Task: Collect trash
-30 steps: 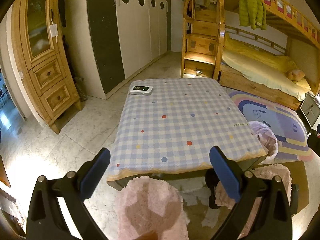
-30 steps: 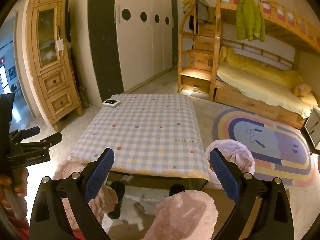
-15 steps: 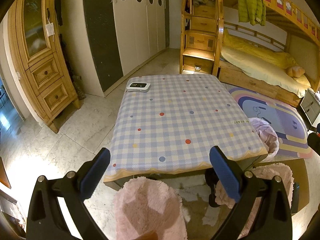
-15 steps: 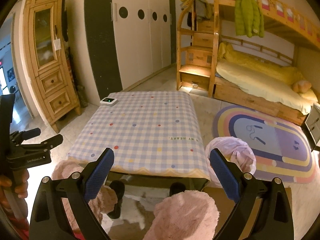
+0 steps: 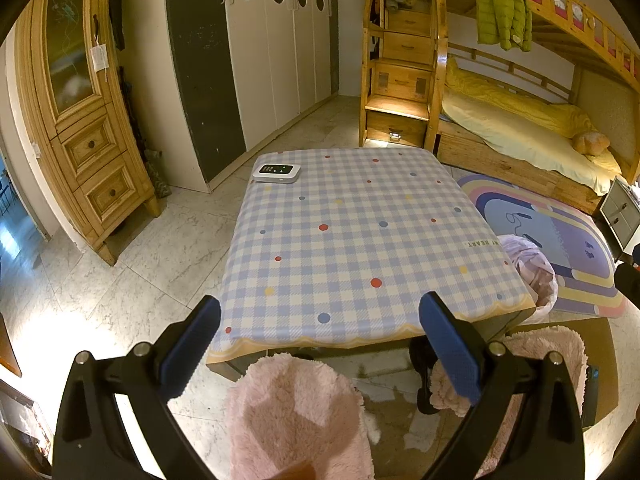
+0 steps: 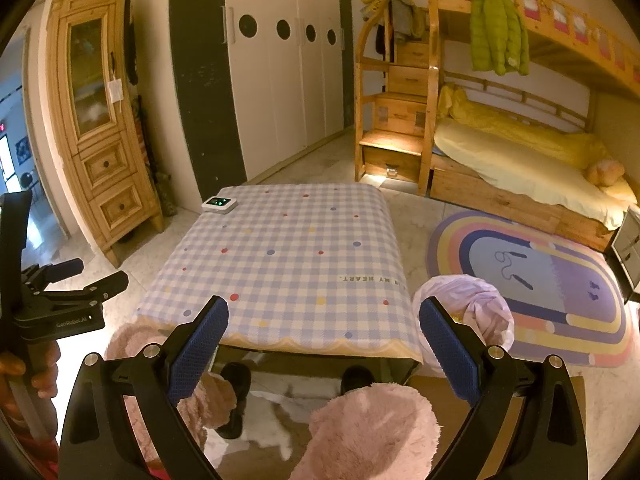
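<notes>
Landmark: low table (image 5: 360, 240) (image 6: 280, 272) under a blue-and-cream checked cloth with coloured dots; every place below is given relative to it.
Bunk bed (image 5: 520, 128) (image 6: 520, 160): beyond the table's far right corner; wooden frame, yellow bedding on the lower bunk, a green jacket (image 5: 502, 4) (image 6: 496, 28) hanging from the upper rail.
Wardrobe (image 5: 276, 48) (image 6: 288, 72): beyond the table's far edge; white doors with round dark cut-outs.
Wooden cabinet (image 5: 80, 120) (image 6: 104, 128): well apart from the table's left side, against the wall.
Rainbow rug (image 5: 552, 240) (image 6: 540, 288): on the floor to the table's right.
Trash bag (image 5: 528, 268) (image 6: 468, 316): pale pink plastic, crumpled and open-mouthed, on the floor just beside the table's near right corner; its contents cannot be made out.
Left gripper (image 5: 320, 344): held above the table's near edge; jaws spread wide, nothing between the blue pads.
Right gripper (image 6: 324, 344): likewise above the near edge; jaws spread wide, holding nothing.
White device (image 5: 277, 172) (image 6: 219, 204): flat, with green lights on a dark face, on the table's far left corner.
</notes>
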Action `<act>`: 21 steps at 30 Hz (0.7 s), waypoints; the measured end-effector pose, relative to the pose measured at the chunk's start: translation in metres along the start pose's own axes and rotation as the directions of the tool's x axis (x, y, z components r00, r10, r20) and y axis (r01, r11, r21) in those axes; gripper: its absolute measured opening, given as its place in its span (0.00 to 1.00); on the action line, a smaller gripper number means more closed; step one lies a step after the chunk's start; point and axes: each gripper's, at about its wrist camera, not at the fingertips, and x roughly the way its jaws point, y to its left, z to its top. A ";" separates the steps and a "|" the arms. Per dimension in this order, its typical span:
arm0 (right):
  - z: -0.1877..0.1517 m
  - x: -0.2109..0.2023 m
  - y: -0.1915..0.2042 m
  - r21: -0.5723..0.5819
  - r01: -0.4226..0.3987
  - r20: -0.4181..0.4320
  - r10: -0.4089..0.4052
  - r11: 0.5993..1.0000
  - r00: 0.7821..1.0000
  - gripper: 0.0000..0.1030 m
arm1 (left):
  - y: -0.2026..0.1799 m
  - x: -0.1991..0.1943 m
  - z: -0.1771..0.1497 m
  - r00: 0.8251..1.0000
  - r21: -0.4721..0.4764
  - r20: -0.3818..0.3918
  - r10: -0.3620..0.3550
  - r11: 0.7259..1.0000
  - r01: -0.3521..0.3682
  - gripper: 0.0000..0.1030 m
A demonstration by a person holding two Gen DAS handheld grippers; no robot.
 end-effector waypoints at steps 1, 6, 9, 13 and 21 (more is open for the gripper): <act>0.000 0.000 0.000 0.000 -0.001 0.000 0.001 1.000 1.000 0.92 | 0.000 0.001 0.000 1.000 0.000 0.000 0.001 1.000 -0.001 0.94; -0.001 0.004 0.006 -0.003 -0.009 -0.005 0.009 1.000 1.000 0.92 | 0.000 0.001 0.000 1.000 0.000 0.001 0.000 1.000 0.000 0.94; -0.001 0.006 0.007 -0.004 -0.013 -0.009 0.013 1.000 1.000 0.92 | 0.000 0.001 -0.001 1.000 0.001 -0.003 -0.001 1.000 0.001 0.94; 0.000 0.007 0.009 -0.003 -0.018 -0.010 0.018 1.000 1.000 0.92 | -0.001 0.003 -0.001 1.000 0.005 -0.007 0.000 1.000 0.000 0.94; 0.001 0.007 0.006 -0.001 -0.020 -0.011 0.020 1.000 1.000 0.92 | -0.003 0.006 0.000 1.000 0.008 -0.004 0.002 1.000 -0.001 0.94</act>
